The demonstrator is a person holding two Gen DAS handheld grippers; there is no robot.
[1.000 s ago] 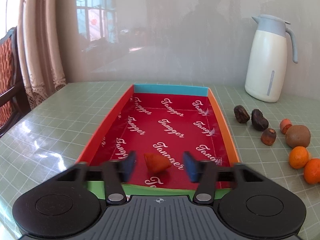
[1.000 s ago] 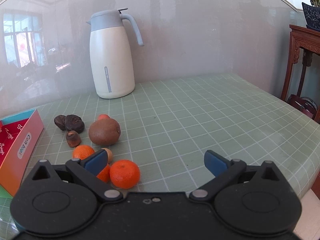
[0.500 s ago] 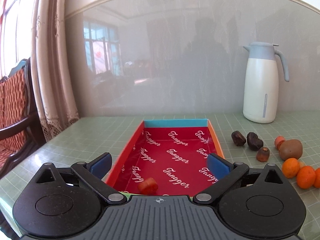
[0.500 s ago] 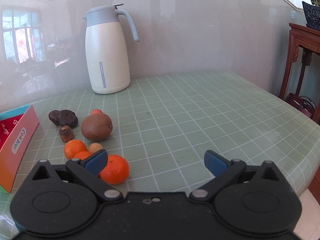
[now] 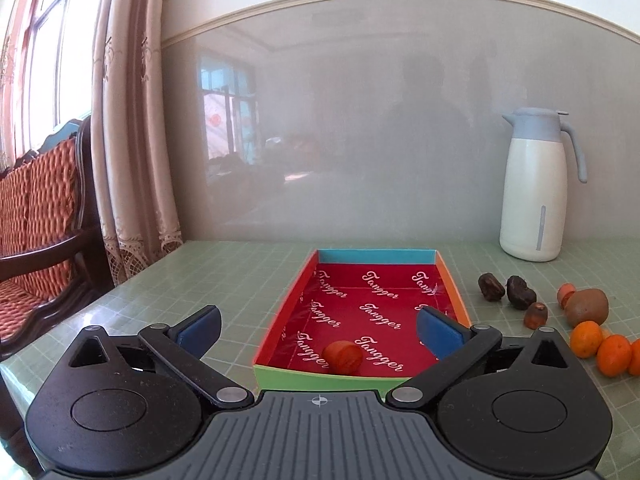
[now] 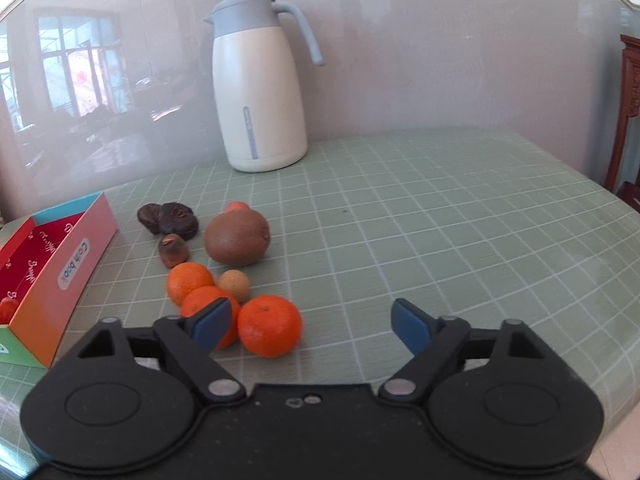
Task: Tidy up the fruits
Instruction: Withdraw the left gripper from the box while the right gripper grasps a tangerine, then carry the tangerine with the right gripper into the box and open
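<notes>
**One fruit in the box, the rest loose on the table**

The left gripper (image 5: 318,324) hangs above the near end of the box (image 5: 292,376) with its jaws spread as wide as they go and nothing between them. A single small orange-red fruit (image 5: 343,356) lies on the box's red floor by the near wall.

To the right of the box, three dark dates (image 6: 170,220) sit on the green checked table (image 6: 440,220), then a brown kiwi (image 6: 237,238), three tangerines (image 6: 269,331) and a small tan round fruit (image 6: 234,285). A white jug (image 6: 260,92) stands upright behind them.

The right gripper (image 6: 310,326) is closing its jaws, which are still apart; the nearest tangerine lies just past the left fingertip, not gripped.
</notes>
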